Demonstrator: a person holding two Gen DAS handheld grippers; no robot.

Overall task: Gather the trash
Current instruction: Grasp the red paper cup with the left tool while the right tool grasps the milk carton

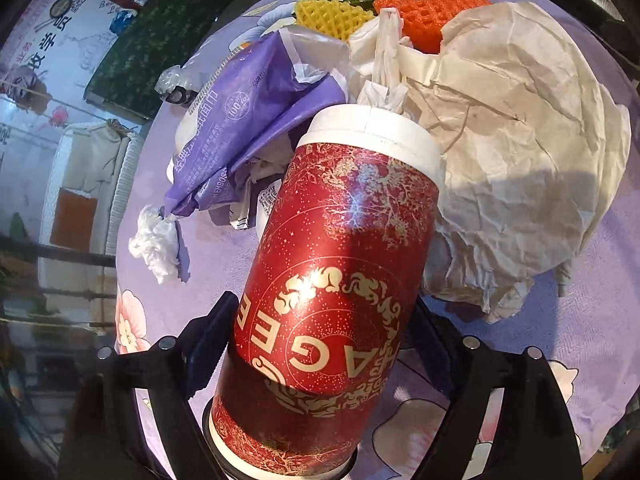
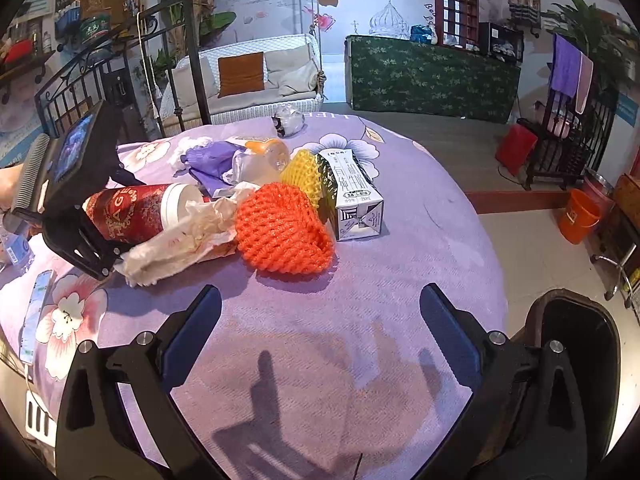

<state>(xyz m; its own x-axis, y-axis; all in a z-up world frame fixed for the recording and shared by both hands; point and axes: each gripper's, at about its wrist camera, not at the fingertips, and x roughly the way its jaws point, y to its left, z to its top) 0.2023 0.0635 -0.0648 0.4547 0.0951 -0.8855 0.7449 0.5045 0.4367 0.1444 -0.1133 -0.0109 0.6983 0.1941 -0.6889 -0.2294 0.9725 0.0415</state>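
Observation:
My left gripper (image 1: 320, 320) is shut on a red paper cup (image 1: 332, 280) with gold print and a white lid, held on its side over the purple tablecloth. The cup also shows in the right wrist view (image 2: 136, 212), with the left gripper (image 2: 72, 216) around it. Beyond it lie crumpled paper (image 1: 500, 168), a purple wrapper (image 1: 248, 120), a white tissue (image 1: 156, 244), orange foam net (image 2: 280, 232), yellow foam net (image 2: 304, 172) and a milk carton (image 2: 352, 196). My right gripper (image 2: 320, 312) is open and empty above the bare cloth.
A dark trash bin (image 2: 576, 344) stands at the table's right edge, beside the right gripper. A phone (image 2: 34, 320) and a water bottle (image 2: 14, 248) lie at the left edge. A clear plastic bottle (image 2: 264, 160) and a crumpled bag (image 2: 288, 120) lie farther back.

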